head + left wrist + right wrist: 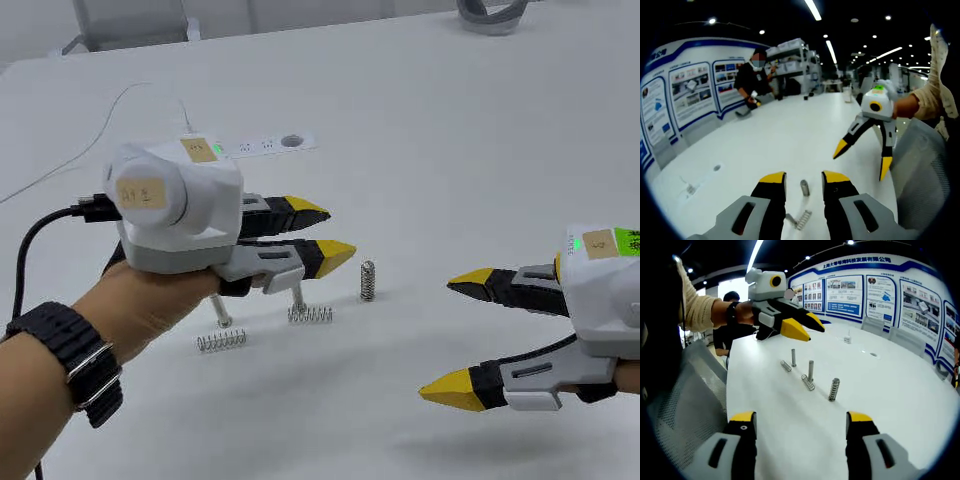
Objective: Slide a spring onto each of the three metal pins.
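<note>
Three short metal pins stand on the white table. The rightmost pin [367,280] [834,389] [804,187] wears a spring. The middle pin [298,297] [811,370] is bare, with a loose spring [310,314] [807,382] lying at its foot. Beside the left pin [221,312] [793,357], also bare, lies a second loose spring [221,341] [785,365]. My left gripper [335,232] [804,176] hovers open just above the middle pin, holding nothing. My right gripper [437,340] [800,416] is wide open to the right of the pins, empty.
A white power strip [255,145] with a thin cable lies behind the pins. A chair [130,20] stands at the table's far edge and a grey object [490,15] at the far right. A person [757,75] stands at the table's far end.
</note>
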Demonstrator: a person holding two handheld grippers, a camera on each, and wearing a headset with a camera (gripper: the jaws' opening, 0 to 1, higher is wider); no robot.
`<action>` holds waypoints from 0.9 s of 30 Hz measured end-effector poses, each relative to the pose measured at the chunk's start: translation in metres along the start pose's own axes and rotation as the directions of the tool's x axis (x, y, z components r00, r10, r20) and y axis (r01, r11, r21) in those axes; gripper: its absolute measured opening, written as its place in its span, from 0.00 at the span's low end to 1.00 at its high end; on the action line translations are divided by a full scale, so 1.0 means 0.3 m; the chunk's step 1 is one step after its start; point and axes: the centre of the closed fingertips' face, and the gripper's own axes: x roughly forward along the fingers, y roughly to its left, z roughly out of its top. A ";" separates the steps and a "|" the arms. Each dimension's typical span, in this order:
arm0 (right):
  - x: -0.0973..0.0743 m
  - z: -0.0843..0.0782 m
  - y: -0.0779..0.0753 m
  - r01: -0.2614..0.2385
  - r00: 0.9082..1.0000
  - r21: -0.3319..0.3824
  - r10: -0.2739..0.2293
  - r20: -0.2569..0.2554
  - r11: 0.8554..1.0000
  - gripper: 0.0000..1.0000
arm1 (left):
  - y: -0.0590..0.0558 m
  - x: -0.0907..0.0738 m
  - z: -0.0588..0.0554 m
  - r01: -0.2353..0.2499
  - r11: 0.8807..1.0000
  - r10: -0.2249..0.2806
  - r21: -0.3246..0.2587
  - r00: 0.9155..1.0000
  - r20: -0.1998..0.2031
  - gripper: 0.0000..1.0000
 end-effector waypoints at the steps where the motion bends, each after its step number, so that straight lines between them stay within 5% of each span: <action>1: 0.003 0.004 0.000 -0.002 1.000 -0.003 0.002 0.000 1.000 0.74 | 0.002 -0.009 -0.003 -0.005 1.000 0.005 -0.002 1.000 0.001 0.29; 10: 0.033 0.035 0.014 -0.031 1.000 -0.033 0.031 -0.002 0.999 0.73 | 0.021 -0.094 -0.043 -0.059 0.997 0.060 -0.043 0.998 0.007 0.34; 27: 0.088 0.066 0.028 -0.082 0.997 -0.066 0.081 -0.012 0.994 0.68 | -0.003 -0.224 -0.131 -0.113 0.987 0.113 -0.110 0.994 -0.006 0.40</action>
